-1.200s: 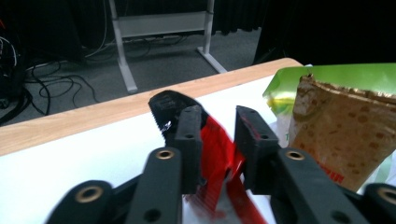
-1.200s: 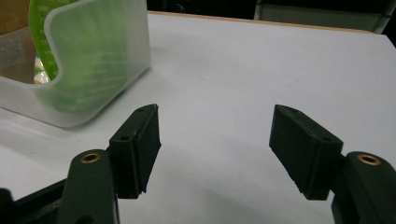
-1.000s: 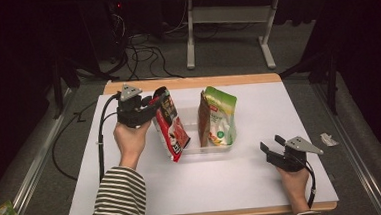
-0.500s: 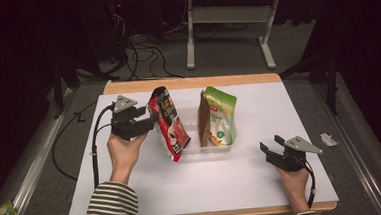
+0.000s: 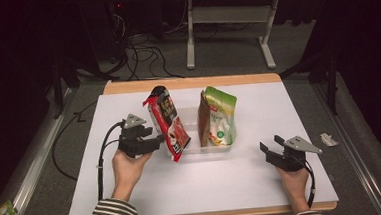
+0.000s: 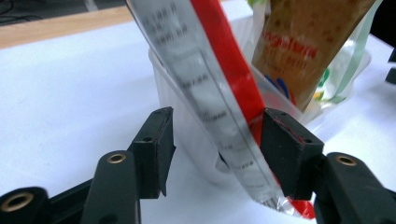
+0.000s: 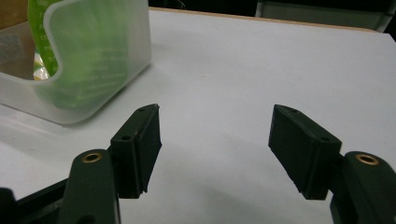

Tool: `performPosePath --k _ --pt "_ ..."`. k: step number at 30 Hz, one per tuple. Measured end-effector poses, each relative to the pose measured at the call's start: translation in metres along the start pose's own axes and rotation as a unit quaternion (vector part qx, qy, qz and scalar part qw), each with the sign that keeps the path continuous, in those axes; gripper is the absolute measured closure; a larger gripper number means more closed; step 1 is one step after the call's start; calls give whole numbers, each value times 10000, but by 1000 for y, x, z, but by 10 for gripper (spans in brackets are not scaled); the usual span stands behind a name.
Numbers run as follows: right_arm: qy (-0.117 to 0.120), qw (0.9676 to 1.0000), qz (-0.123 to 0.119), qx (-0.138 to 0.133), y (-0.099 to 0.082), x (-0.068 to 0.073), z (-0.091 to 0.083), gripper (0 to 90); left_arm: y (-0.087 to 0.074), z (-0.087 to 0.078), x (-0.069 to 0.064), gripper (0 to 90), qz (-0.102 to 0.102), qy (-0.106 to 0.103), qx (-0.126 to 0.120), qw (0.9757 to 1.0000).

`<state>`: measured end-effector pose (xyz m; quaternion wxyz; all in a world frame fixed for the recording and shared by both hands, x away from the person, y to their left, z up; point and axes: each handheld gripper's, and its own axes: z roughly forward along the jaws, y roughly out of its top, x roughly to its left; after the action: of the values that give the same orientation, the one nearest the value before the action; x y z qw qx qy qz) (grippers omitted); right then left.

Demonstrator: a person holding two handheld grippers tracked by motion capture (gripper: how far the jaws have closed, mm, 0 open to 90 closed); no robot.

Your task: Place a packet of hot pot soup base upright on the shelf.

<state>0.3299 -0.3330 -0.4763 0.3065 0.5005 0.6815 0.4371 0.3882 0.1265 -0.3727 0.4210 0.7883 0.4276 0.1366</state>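
Left gripper (image 6: 212,149) jaws just opened wide, red pouch (image 5: 168,124) loose between, leaning long-axis up over clear tub (image 5: 193,148) rim. Right gripper (image 5: 273,151) open, idle, well apart.

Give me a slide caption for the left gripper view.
Open left hand-held gripper straddling the lower edge of a red snack bag leaning in a clear plastic tub, beside a brown-and-green bag.

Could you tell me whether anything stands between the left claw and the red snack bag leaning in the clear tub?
Nothing visible does. The left claw is open, its jaws having just been opening, with the red snack bag between them. The clear tub sits behind the bag's lower edge.
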Motion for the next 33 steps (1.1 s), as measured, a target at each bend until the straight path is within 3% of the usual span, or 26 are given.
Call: performPosePath --k 12,23,27,33 --pt "-25 10000 -29 -2 0 0 0 344 -6 8 -8 459 17 -135 42 9999" --pt "-23 10000 -28 1 0 1 0 345 -4 10 -14 437 52 -101 144 9998" --pt "-23 10000 -30 -1 0 1 0 345 -3 16 -16 407 138 -67 344 9993" --pt "-14 10000 -15 -19 0 1 0 343 -2 27 -21 447 379 104 469 9981"
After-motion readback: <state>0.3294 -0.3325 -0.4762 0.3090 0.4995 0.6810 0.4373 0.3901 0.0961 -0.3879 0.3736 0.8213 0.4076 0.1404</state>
